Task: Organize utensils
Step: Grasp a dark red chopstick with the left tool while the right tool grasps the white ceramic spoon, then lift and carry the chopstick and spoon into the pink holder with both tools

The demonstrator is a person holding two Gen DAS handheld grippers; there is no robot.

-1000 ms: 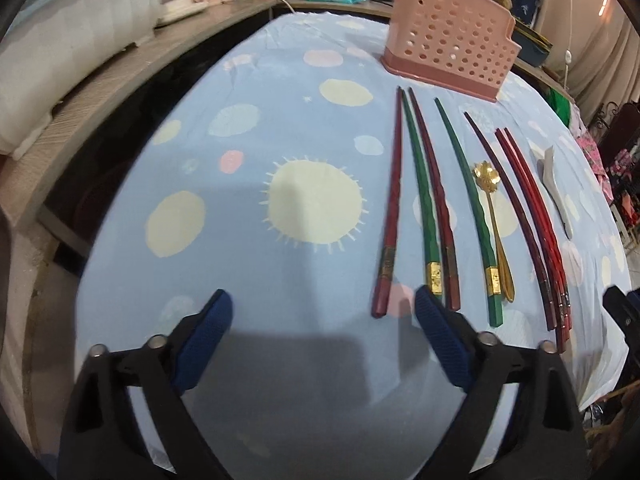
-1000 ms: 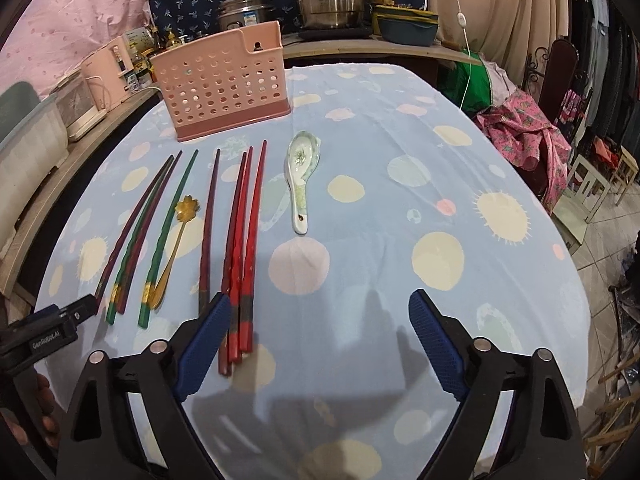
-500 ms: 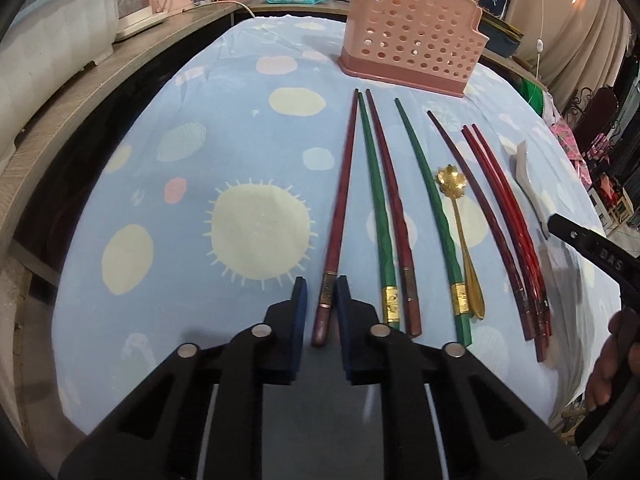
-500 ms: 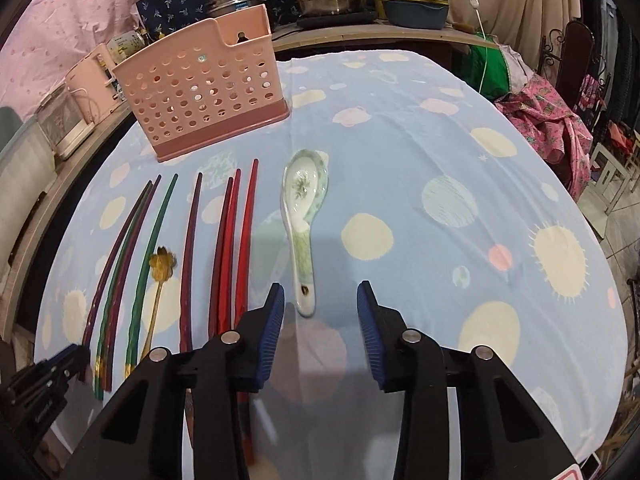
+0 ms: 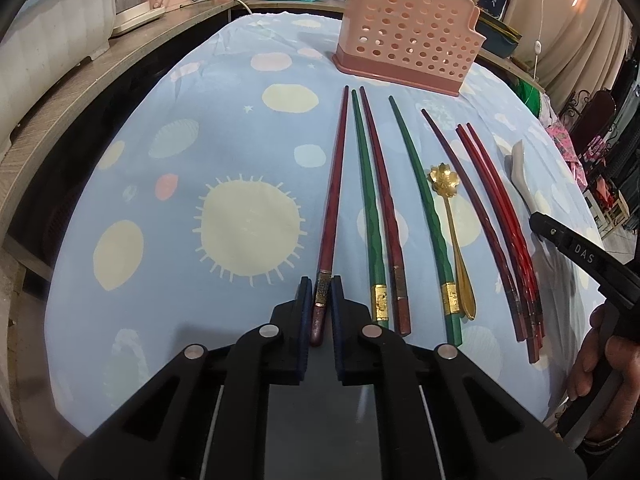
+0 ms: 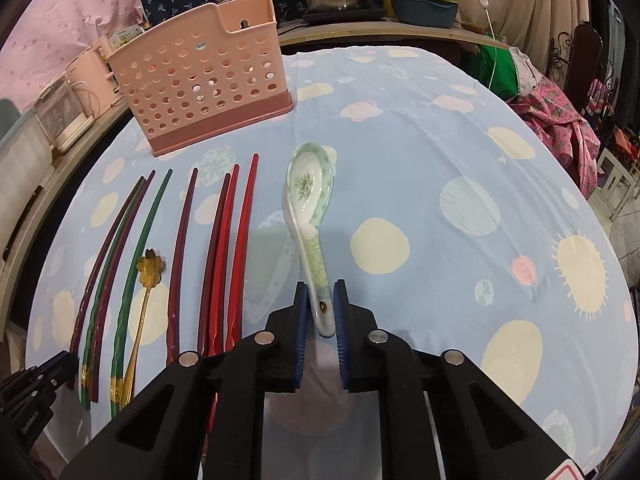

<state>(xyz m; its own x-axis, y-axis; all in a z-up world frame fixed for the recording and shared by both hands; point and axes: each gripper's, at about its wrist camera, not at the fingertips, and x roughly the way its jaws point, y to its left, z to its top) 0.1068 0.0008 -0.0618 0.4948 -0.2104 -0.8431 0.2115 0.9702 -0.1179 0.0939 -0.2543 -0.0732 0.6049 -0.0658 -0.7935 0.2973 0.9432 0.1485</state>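
Note:
My left gripper (image 5: 322, 294) is shut on the near end of a dark red chopstick (image 5: 334, 196), the leftmost of a row lying on the blue tablecloth. My right gripper (image 6: 321, 302) is shut on the handle of a white and green ceramic spoon (image 6: 310, 196), which lies to the right of the chopsticks. The row holds green chopsticks (image 5: 420, 196), dark red ones (image 5: 380, 184), bright red ones (image 5: 500, 208) and a small gold flower spoon (image 5: 450, 216). A pink perforated utensil holder (image 5: 408, 36) stands upright at the far end; it also shows in the right wrist view (image 6: 200, 80).
A counter (image 5: 80, 80) with appliances runs along the left of the table. Pots and a blue dish (image 6: 424, 8) stand on a shelf behind the table. Clothes (image 6: 560, 120) and chairs are off the right edge. The table's near edge is just under both grippers.
Both grippers went from wide open to shut. The left moved forward and closed on the dark red chopstick's end; the right moved forward and closed on the ceramic spoon's handle.

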